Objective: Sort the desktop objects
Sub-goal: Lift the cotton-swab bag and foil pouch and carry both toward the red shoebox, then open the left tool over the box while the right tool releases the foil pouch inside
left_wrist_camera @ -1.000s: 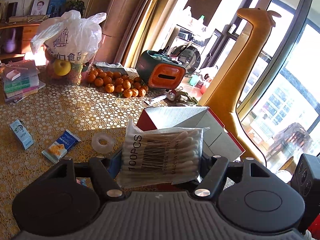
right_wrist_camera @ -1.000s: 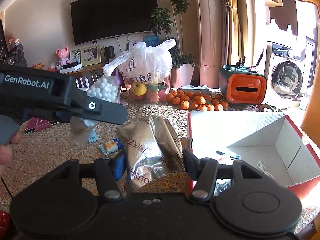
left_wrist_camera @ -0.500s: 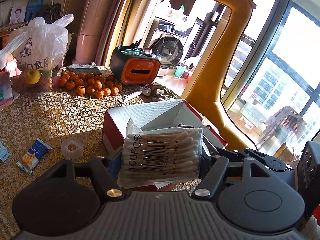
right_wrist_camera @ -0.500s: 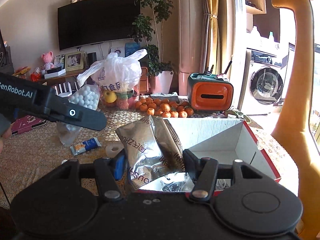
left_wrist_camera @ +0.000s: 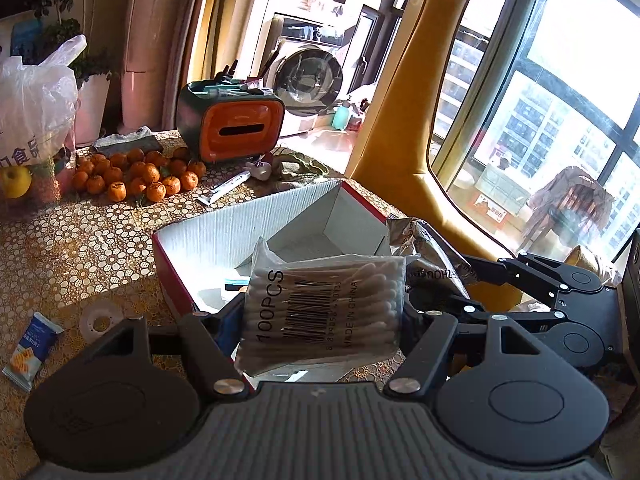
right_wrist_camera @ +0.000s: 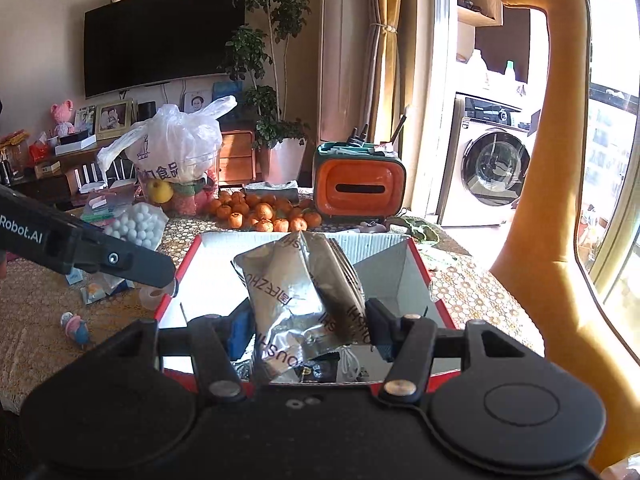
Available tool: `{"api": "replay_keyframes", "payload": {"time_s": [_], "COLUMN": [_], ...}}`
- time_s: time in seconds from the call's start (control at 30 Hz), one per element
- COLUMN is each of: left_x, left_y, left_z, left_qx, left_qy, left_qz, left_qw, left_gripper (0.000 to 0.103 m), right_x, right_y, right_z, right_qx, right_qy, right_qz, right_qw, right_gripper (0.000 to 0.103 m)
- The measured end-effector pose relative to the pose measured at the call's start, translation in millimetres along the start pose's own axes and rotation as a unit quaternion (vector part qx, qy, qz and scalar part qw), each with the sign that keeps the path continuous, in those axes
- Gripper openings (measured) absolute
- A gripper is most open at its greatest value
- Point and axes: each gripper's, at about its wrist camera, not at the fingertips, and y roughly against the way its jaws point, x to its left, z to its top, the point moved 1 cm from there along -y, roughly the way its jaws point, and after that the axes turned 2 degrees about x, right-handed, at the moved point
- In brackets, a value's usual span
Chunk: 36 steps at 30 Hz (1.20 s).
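My left gripper (left_wrist_camera: pixel 320 308) is shut on a clear bag of cotton swabs (left_wrist_camera: pixel 332 304) marked 100PCS, held over the near left part of an open red box with a white inside (left_wrist_camera: pixel 216 236). My right gripper (right_wrist_camera: pixel 308 320) is shut on a crumpled silver foil pouch (right_wrist_camera: pixel 296 292), above the same box (right_wrist_camera: pixel 384 260). In the left wrist view the right gripper (left_wrist_camera: pixel 436 280) and its pouch (left_wrist_camera: pixel 424 236) sit just to the right. In the right wrist view the left gripper (right_wrist_camera: pixel 160 268) reaches in from the left. Small items lie on the box floor.
On the patterned tablecloth lie a pile of oranges (left_wrist_camera: pixel 136 176), an orange tissue holder (left_wrist_camera: pixel 236 128), a tube (left_wrist_camera: pixel 224 188), a tape roll (left_wrist_camera: pixel 100 318), a snack packet (left_wrist_camera: pixel 28 348) and a small toy (right_wrist_camera: pixel 76 326). A plastic fruit bag (left_wrist_camera: pixel 32 96) stands far left, a yellow giraffe (right_wrist_camera: pixel 552 200) right of the table.
Both grippers have travelled right, each still holding its item. The box has gone from ahead of them to directly beneath them, and the two grippers have come closer together.
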Motion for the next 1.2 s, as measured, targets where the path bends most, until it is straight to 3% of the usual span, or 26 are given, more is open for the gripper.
{"api": "replay_keyframes", "payload": {"time_s": [0.6,0.87,1.2], "left_x": [-1.9,-0.4,-5.7], "left_y": [-96.1,-128.1,-167.1], "left_z": [14.0,16.8,21.5], "left_qx": [0.079,0.108,0.155], "left_qy": [-0.042,-0.065,-0.099], "left_qz": [0.042,0.060,0.076], "left_qw": [0.9951,0.9902,0.9801], "left_gripper": [0.072,0.072,0.072], "right_x": [-42.1,-48.9,-40.0], "right_y": [-62.6,-93.2,-132.5], "right_z": [6.2,10.0,18.4], "right_qx": [0.052,0.086,0.135], "right_qy": [-0.003,-0.017,0.017], "right_qz": [-0.017,-0.009,-0.027], "right_qw": [0.998,0.996,0.990], "right_gripper": [0.058,0.058,0.058]}}
